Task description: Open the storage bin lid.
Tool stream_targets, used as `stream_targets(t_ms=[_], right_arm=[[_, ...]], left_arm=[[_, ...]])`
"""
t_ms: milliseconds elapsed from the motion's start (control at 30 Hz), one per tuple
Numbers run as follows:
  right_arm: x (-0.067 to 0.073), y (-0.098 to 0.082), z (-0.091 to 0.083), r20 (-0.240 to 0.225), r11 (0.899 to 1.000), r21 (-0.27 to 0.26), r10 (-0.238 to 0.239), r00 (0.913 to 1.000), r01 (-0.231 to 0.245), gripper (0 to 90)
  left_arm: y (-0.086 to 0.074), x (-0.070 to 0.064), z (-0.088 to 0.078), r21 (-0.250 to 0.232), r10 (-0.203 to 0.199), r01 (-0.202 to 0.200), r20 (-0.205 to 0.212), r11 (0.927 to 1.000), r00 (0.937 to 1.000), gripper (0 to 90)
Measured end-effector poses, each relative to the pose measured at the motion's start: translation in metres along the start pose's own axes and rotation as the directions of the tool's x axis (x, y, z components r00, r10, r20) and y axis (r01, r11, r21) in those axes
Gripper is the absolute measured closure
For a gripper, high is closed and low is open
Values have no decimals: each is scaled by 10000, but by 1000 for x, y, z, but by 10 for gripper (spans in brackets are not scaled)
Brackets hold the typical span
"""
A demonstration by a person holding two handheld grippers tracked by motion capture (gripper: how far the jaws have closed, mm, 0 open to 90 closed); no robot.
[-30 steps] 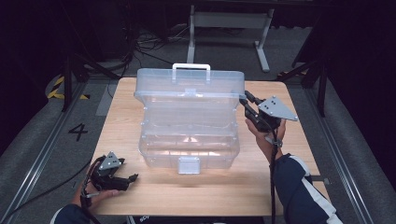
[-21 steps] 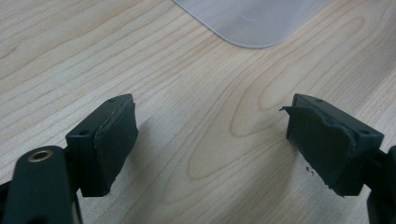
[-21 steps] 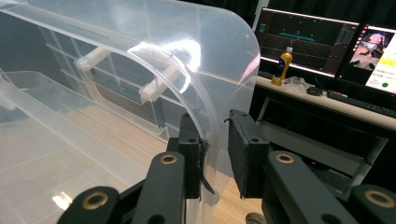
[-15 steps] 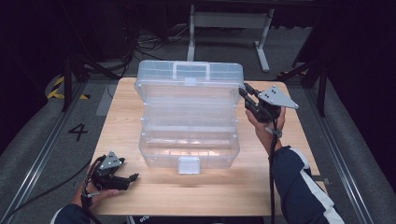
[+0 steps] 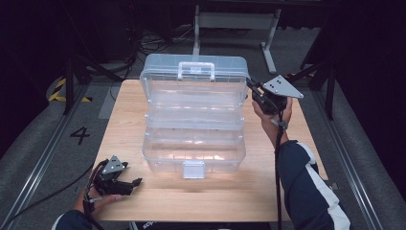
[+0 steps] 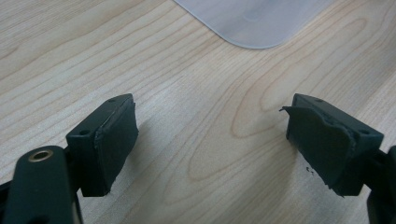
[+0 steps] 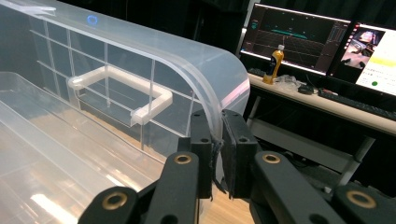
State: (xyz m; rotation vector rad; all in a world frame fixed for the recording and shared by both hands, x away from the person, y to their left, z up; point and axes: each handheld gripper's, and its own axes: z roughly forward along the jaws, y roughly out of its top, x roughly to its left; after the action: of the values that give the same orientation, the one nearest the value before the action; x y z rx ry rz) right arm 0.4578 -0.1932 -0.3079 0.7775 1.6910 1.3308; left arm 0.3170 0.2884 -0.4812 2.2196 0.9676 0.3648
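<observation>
Right gripper view: the right gripper (image 7: pixel 215 154) was clamped on the clear box's lid (image 7: pixel 205 88). The left gripper (image 6: pixel 210 140) was spread over the table (image 6: pixel 196 107).

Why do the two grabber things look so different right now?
The left gripper rests low on the wooden table at its near corner, while the right gripper is raised beside the clear plastic box. The left gripper's jaws stand wide apart with nothing between them; the right gripper's jaws are pinched on the edge of the box's lid. Both have black jaws and a grey three-cornered plate.
</observation>
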Motion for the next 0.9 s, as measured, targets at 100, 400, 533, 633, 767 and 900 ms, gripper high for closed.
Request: stream_targets(t_ms=[100, 400, 533, 633, 767, 900], right_arm=[[-1, 2, 6, 58, 9999, 104, 2, 10000, -3, 842], [-11, 6, 22, 1, 9984, 448, 331, 9995, -331, 842], [-14, 7, 28, -3, 9979, 577, 309, 9995, -308, 840], [-17, 8, 32, -43, 9972, 669, 349, 9994, -345, 839], [-20, 8, 38, -102, 9962, 764, 434, 9990, -425, 839], [-23, 8, 43, -103, 9953, 874, 433, 9990, -422, 837]], left_arm=[[0, 0, 0, -2, -1, 1, 3, 10000, 10000, 169], [0, 0, 0, -3, -10, 10, 15, 10000, 10000, 169], [0, 0, 0, -2, -12, 12, 15, 10000, 10000, 169], [0, 0, 0, -1, -10, 10, 16, 10000, 10000, 169], [0, 0, 0, -1, -11, 11, 17, 10000, 10000, 169], [0, 0, 0, 0, -11, 11, 17, 10000, 10000, 169]])
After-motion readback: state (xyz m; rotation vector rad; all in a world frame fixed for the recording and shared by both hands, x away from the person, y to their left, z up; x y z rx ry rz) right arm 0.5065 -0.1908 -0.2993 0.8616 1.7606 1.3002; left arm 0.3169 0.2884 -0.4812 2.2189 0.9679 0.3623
